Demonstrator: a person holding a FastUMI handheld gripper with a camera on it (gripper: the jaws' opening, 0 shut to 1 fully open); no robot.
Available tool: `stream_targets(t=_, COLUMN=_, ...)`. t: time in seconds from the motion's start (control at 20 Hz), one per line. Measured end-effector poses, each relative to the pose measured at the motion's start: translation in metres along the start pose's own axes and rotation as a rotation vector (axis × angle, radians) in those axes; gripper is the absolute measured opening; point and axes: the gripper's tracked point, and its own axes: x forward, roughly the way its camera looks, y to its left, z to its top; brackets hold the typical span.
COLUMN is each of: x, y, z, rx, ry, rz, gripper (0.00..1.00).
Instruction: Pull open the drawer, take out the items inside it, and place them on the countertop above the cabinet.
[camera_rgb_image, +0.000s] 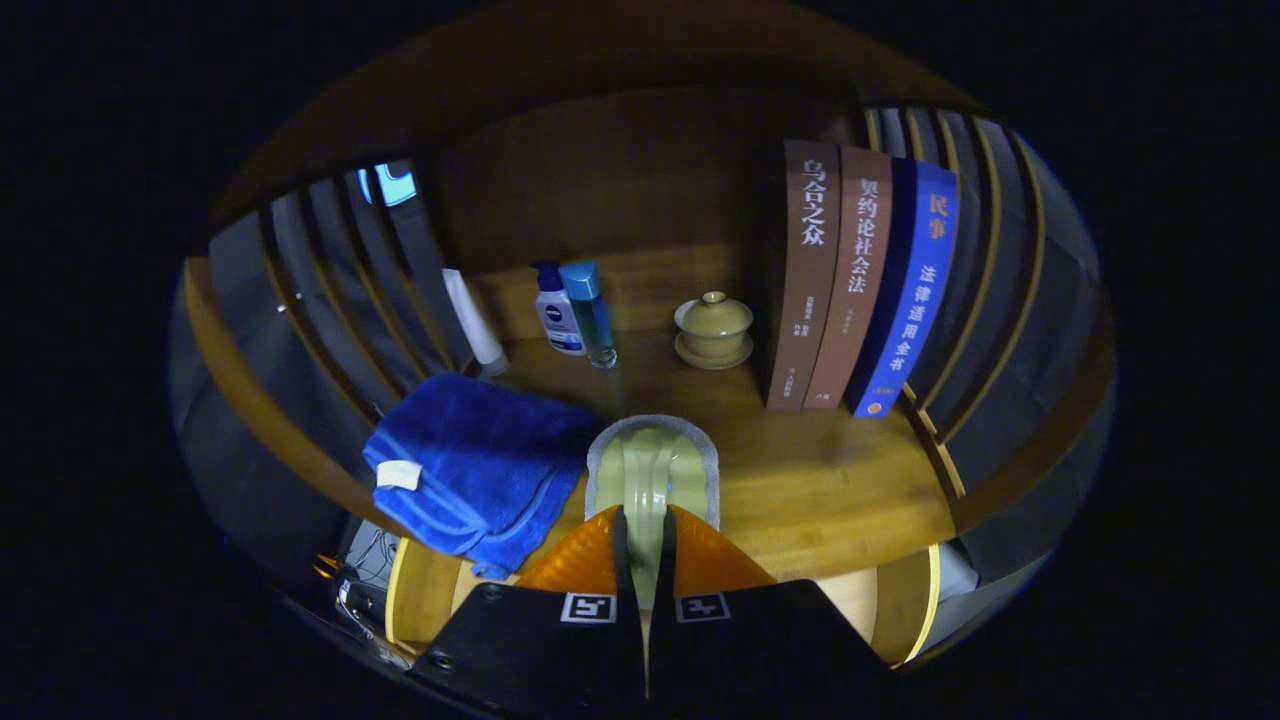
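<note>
The wooden countertop (840, 490) is spanning mid-frame, bearing three upright books (860, 280) at right and a folded blue towel (480, 465) lying at lower left. At bottom centre the gripper (645, 540) is standing nearly closed, both fingers pinching a pale green scrub pad (652, 470) resting over the countertop.

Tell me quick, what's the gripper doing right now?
Gripper: shut on a pale green sponge, held over the countertop beside the blue towel.

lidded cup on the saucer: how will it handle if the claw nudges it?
Lidded cup looks ceramic, so probably fragile. Lid and saucer seem loose, separate pieces; a nudge may slide or rattle them apart. Squat shape, unlikely to tip. The claw is shut on a pale strip.
</note>
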Motion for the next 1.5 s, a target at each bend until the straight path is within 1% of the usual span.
stream_targets(t=0.15, x=0.026, y=-0.003, z=0.009, rx=0.003, ry=0.036, rz=-0.012, gripper=0.07)
stream_targets(t=0.3, x=0.046, y=-0.009, z=0.002, rx=0.014, ry=0.08, rz=-0.019, gripper=0.07)
stream_targets(t=0.35, x=0.048, y=-0.009, z=0.0, rx=0.026, ry=0.086, rz=-0.011, gripper=0.1)
stream_targets(t=0.45, x=0.048, y=-0.01, z=0.001, rx=0.045, ry=0.081, rz=-0.006, gripper=0.18)
stream_targets(t=0.55, x=0.048, y=-0.01, z=0.003, rx=0.049, ry=0.074, rz=0.0, gripper=0.22)
stream_targets(t=0.65, x=0.051, y=-0.009, z=0.002, rx=0.054, ry=0.07, rz=0.008, gripper=0.28)
stream_targets(t=0.7, x=0.053, y=-0.007, z=0.002, rx=0.055, ry=0.065, rz=0.017, gripper=0.29)
stream_targets(t=0.85, x=0.046, y=-0.005, z=0.003, rx=0.057, ry=0.059, rz=0.015, gripper=0.94)
stream_targets(t=0.9, x=0.042, y=-0.007, z=0.003, rx=0.061, ry=0.053, rz=0.01, gripper=0.93)
stream_targets(t=1.05, x=0.022, y=-0.007, z=-0.002, rx=0.057, ry=0.022, rz=0.002, gripper=0.99)
stream_targets(t=1.15, x=0.003, y=-0.002, z=-0.011, rx=0.057, ry=-0.007, rz=0.013, gripper=0.99)
stream_targets(t=1.3, x=-0.043, y=0.008, z=-0.025, rx=0.052, ry=-0.093, rz=0.036, gripper=0.99)
stream_targets(t=1.5, x=-0.11, y=0.014, z=-0.045, rx=0.055, ry=-0.255, rz=0.051, gripper=0.99)
